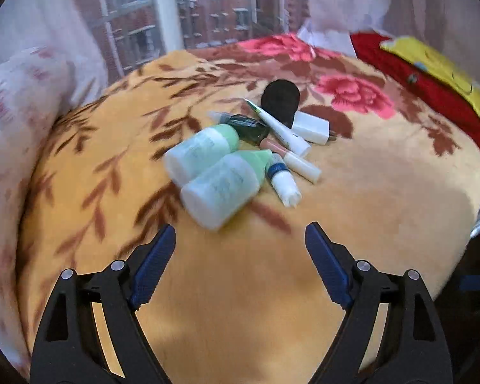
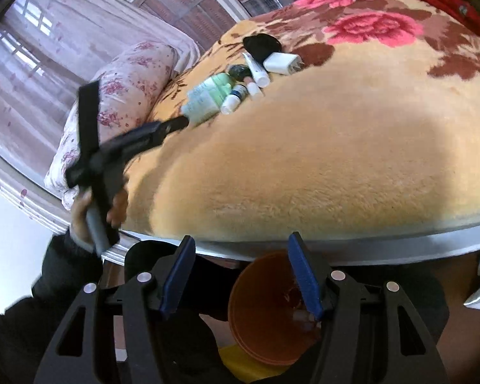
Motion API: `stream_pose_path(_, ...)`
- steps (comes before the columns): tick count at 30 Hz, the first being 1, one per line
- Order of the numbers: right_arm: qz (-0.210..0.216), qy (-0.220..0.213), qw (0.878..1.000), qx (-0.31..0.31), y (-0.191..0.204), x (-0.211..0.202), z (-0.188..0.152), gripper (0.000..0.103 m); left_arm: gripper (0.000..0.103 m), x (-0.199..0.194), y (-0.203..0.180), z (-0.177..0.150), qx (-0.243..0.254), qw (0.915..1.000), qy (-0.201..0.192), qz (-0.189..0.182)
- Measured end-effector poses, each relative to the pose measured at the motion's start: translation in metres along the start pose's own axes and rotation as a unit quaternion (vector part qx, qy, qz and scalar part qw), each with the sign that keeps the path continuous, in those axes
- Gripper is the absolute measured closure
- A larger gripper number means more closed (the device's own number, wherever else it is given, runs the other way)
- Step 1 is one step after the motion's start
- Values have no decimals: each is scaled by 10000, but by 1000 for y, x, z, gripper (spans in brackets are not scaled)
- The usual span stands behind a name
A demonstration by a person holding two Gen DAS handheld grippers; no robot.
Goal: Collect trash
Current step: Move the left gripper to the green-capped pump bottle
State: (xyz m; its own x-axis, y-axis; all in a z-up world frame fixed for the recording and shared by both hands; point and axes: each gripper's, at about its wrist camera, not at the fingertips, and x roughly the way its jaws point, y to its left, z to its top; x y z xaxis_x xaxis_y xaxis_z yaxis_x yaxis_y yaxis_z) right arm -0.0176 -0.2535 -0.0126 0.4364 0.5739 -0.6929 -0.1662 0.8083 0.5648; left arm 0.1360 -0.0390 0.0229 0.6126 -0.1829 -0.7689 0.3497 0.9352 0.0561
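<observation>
My left hand-held gripper [image 1: 240, 240] is spread wide with nothing between its pads, poised just short of the nearest green-capped white bottle [image 1: 222, 188]. My right hand-held gripper [image 2: 241, 270] is part-open; the rim of the orange bin [image 2: 256, 304] lies between its jaws, but I cannot tell if the pads press on it.

The trash sits in a tight heap on the bed's blanket [image 1: 368, 192]: a second green-capped bottle [image 1: 201, 153] touching the first, a small blue-collared tube [image 1: 283, 182] to their right, a long white tube [image 1: 281, 128], a dark green item [image 1: 249, 126], a white charger block [image 1: 312, 128] and a black object [image 1: 280, 97] at the far side.

Risks, as I judge them:
- The bottles touch, so closing on one may shove or roll the other.
- The plush blanket gives under the tips; pads may snag pile instead.
- Smooth round plastic could squirt out of the grip.
- The charger may not be trash.
- The bin is low, beside the bed; a loose hold could tip it.
</observation>
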Motion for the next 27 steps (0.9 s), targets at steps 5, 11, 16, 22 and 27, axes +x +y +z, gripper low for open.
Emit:
stream_pose_path(5,8,70,9997,254,-17,3,0,43,21,27,10,23,497,9980,223,-334)
stream_pose_path(11,-16,70,9991,414,-29,2,-2,41,20,44,23,45,926,9919,571,-651)
stream_pose_path(16,18,68,9986,529,-36,4,-1,41,20,30,20,61,1466,9876,391,-396)
stream_pose_path(22,67,97,9984,545,-36,4,-1,41,19,40,5,61,2146,9721,792,-525)
stream_pose_path(27,87,97,9982,593,-37,3,-1,40,18,64,-18,48,2881,9458,1417,-484)
